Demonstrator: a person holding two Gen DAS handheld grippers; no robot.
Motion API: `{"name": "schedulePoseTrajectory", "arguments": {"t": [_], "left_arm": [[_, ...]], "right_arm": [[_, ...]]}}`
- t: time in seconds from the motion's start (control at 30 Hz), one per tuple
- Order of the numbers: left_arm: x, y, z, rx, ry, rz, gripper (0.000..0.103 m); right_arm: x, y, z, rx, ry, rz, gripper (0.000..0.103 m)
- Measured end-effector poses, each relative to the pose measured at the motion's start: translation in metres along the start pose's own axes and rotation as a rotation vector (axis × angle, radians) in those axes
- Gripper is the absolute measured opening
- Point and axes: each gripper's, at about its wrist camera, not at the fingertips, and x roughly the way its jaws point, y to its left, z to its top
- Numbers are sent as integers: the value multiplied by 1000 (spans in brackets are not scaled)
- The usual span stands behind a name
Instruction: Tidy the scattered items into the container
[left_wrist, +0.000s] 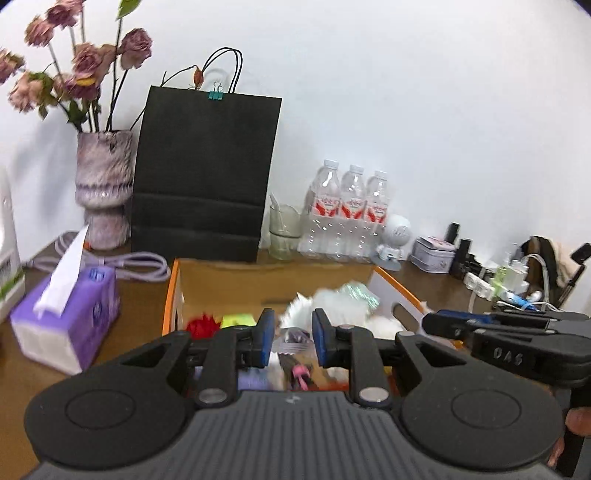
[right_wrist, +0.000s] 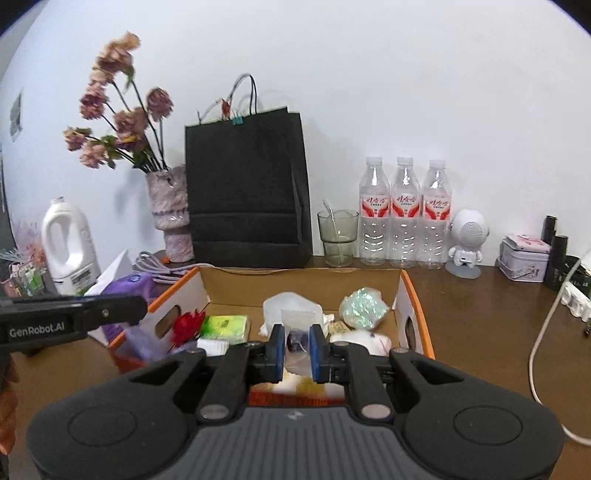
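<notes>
The left hand-held gripper (left_wrist: 293, 338) is hanging over the near part of the cardboard box (left_wrist: 266, 282), which is standing on the brown counter (left_wrist: 140, 299) in front of a black paper bag (left_wrist: 205, 173). Its blue pads are standing a little apart and nothing is pressed between them; the things seen in the gap are lying lower, inside the box.

The right hand-held gripper (right_wrist: 297, 349) is also hanging over the near edge of the box. Its jaws are nearly closed, with only a narrow gap. A small clear packet with something dark (right_wrist: 296, 338) is showing in this gap, but I cannot tell if it is held or only lying behind.

Inside the box are lying a red bow (right_wrist: 186, 325), a green-yellow packet (right_wrist: 225, 326), a shiny greenish bundle (right_wrist: 362, 304) and a white fluffy thing (right_wrist: 362, 339).

A purple tissue pack (left_wrist: 66, 317) is standing on the counter left of the box, and three water bottles (right_wrist: 404, 214) are standing by the wall.
</notes>
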Motion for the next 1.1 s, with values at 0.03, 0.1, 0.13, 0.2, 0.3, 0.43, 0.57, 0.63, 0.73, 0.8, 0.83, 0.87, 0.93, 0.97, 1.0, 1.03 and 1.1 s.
{"name": "schedulePoseTrajectory", "arguments": {"t": [0.03,0.1,0.13,0.2,0.3,0.43,0.57,0.63,0.73,0.8,0.83,0.87,0.93,0.97,1.0,1.03,1.1], "left_arm": [[9,0,4,1,11,8,23],[27,2,9,-2,43,29,23],[34,2,10,-2,57,40,23],[50,4,8,-3,95,61,23],[72,9,1,-17,161,83,23],[92,12,-7,-13,220,109,23],[102,10,-15,7,259,134,24],[103,11,-16,-7,268,140,36],[97,15,-16,-8,248,161,58],[91,20,-15,-20,232,213,88],[87,23,-14,-28,220,229,93],[83,27,-13,-40,205,215,96],[73,34,-9,-76,173,162,103],[68,37,-7,-92,159,148,103],[64,38,-5,-99,149,144,103],[60,39,-3,-99,139,141,103],[53,39,0,-104,120,123,103]], "right_arm": [[9,0,4,4,20,5,13],[27,3,8,15,69,32,13],[36,5,8,18,91,45,13],[51,11,6,15,130,55,13],[74,17,1,16,179,53,13],[97,23,-7,8,225,33,13],[109,23,-13,24,259,28,13],[109,22,-15,26,264,31,15],[102,18,-14,38,259,30,22],[97,10,-12,62,250,25,36],[93,6,-11,76,241,17,51],[89,1,-10,93,230,13,64],[81,-9,-9,132,210,25,84],[78,-13,-8,146,205,28,103],[74,-16,-7,153,197,31,103],[69,-18,-7,156,185,37,103],[60,-20,-6,160,163,45,103]]}}
